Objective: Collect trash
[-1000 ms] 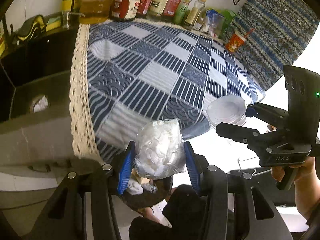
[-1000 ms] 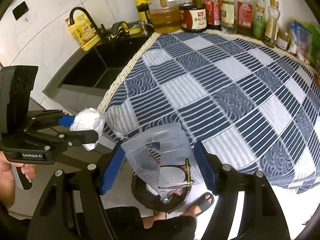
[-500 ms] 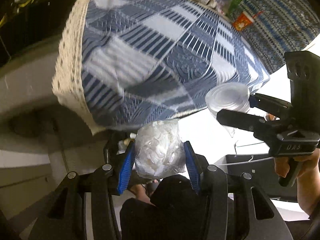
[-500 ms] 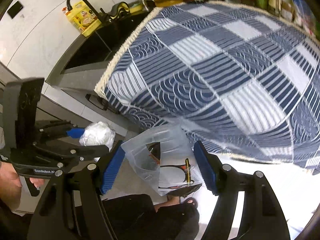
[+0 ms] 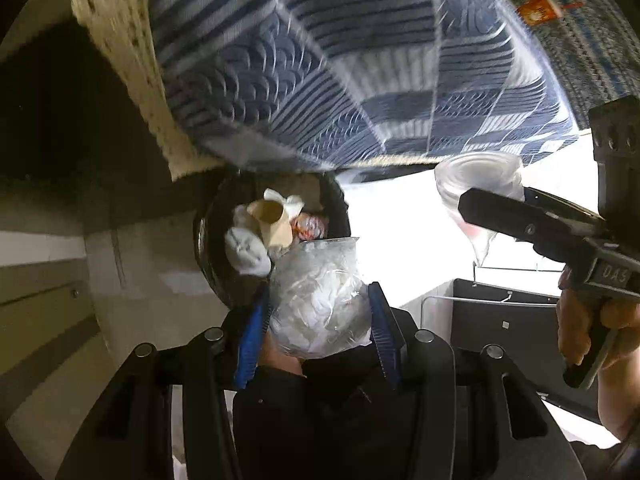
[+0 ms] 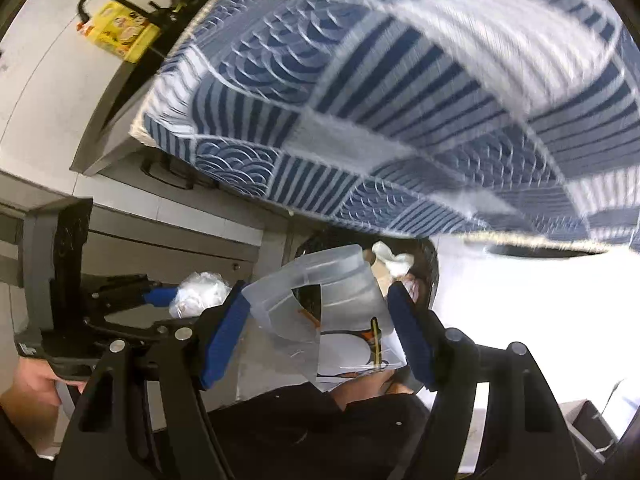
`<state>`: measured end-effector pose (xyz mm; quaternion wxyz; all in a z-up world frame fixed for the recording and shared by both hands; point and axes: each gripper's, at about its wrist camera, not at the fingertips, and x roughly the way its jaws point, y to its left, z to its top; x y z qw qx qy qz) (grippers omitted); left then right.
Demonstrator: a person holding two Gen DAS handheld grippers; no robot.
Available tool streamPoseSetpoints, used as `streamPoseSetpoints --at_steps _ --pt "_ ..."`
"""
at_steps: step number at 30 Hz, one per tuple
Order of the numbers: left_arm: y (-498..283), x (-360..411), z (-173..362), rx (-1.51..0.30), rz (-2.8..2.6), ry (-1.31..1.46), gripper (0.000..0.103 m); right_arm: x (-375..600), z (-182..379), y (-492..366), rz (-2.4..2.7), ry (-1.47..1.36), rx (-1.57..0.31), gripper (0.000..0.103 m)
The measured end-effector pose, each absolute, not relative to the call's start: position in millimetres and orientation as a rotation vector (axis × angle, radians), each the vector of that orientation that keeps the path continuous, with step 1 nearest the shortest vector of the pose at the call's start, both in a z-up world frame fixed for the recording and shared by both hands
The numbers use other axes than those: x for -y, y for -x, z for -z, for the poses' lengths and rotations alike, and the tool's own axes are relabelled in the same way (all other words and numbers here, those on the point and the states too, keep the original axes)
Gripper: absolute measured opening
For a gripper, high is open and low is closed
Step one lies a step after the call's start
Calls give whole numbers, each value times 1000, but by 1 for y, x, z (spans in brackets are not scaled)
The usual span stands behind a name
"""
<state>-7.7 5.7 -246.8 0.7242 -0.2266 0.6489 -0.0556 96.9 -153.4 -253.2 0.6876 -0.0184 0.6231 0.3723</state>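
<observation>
While the left tool (image 5: pixel 316 320) pinches a crumpled clear plastic bag stuffed with white tissue (image 5: pixel 318 304) between its blue pads, the right tool (image 6: pixel 320 328) clamps a flattened transparent plastic package printed with a penguin (image 6: pixel 336 312). Both bundles hang below the edge of the counter draped in a blue-and-white patchwork cloth (image 5: pixel 340 80), above or just beside a round black trash bin (image 5: pixel 208 256) that already holds a brown paper cup (image 5: pixel 272 220) and white wads. The left bundle hangs at the bin's near rim rather than over its centre, so a release now could send it down the outside. The light package could catch air and drift, or cling to a pad. The frames are blurred, so the exact overlap with the bin mouth is probably but not certainly enough. The tissue bag is roundish, with its slight long axis running away from the tool toward the bin; the package's long axis also runs outward, open end forward.
</observation>
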Motion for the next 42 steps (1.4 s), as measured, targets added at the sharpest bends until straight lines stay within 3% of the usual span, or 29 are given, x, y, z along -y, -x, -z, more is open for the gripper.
streamPoseSetpoints --at_steps 21,22,23,25,33,42 --pt "-2 28 333 -1567 125 513 48 169 337 -116 -724 -144 -1541 73" --pt "-3 28 334 -1568 114 506 53 171 339 -117 -715 -163 -1540 78" --pt "-4 27 335 -1563 100 505 70 172 338 -119 -702 -174 -1535 80" --pt "-7 23 334 -1539 79 527 82 173 333 -121 -713 -195 -1514 87" --pt "-12 14 322 -1512 37 543 82 178 321 -127 -683 -204 -1480 88" --pt "-8 11 265 -1422 -15 541 82 194 272 -119 -685 -182 -1405 88"
